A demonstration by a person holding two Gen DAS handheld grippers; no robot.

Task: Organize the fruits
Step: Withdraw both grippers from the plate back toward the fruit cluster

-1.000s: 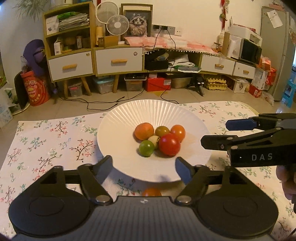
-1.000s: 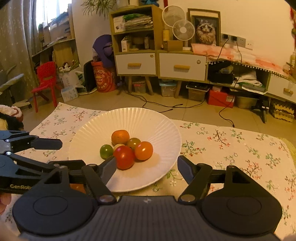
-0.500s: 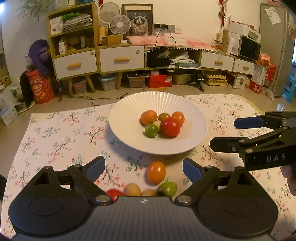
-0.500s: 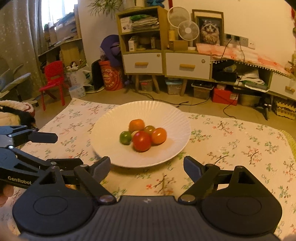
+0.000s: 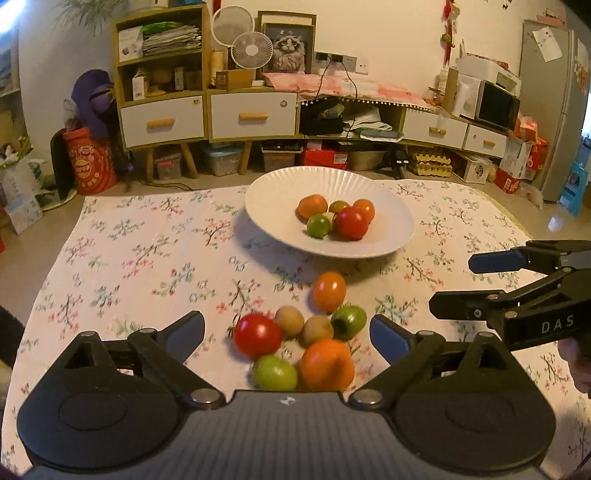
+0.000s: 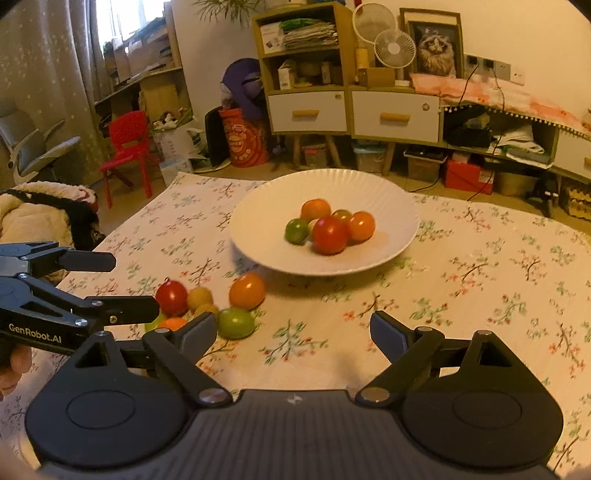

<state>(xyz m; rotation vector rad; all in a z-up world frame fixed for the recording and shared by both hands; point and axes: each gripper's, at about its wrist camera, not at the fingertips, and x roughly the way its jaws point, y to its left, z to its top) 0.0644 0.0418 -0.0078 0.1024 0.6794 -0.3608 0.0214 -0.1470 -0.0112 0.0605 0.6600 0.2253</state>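
While its jaws widen, loose fruits (image 5: 306, 339) between left gripper (image 5: 287, 332) fingers.

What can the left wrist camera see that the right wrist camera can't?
Only the left wrist view shows the microwave, the fridge and the whole pile of loose fruit on the tablecloth.

Only the right wrist view shows the red chair, the curtain and the window.

Both show the white plate holding fruit, the cat picture and both grippers. The left gripper and right gripper are both opening, and neither holds anything.
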